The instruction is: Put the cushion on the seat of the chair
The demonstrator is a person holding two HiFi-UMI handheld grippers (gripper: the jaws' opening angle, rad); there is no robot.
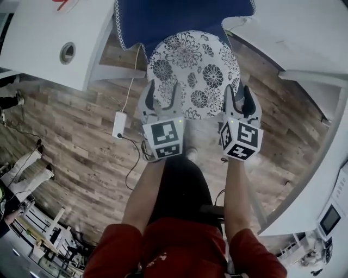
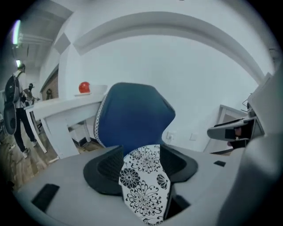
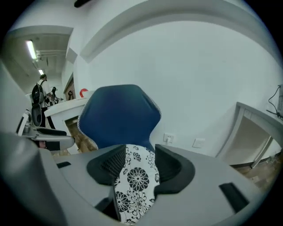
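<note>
Left gripper [image 1: 162, 93]: jaws clamped on the near left rim of the cushion [image 1: 193, 73]. In the left gripper view the flowered cloth fills the gap between them, standing edge-on.
Right gripper [image 1: 238, 98]: jaws clamped on the near right rim. The same cloth is pinched between them in the right gripper view.
Where the cushion is: stretched between my two pairs of jaws and running forward from both, with wooden floor under its near part. I can't tell whether its far edge rests on the chair [image 1: 179, 16].
Chair: straight ahead of both pairs of jaws, its blue back upright beyond the cloth.
Why held this way: I judge that a two-sided grip on one rim keeps a floppy round pad spread flat, so it can go down onto the seat without folding.
Writing: none I can read. The cushion carries only a black-on-white flower print, and the gripper cubes carry square markers rather than letters.
Also ahead: a red object [image 2: 84, 87] on the white desk, left of the left jaws. Wall sockets [image 3: 168, 137] sit just right of the chair.
</note>
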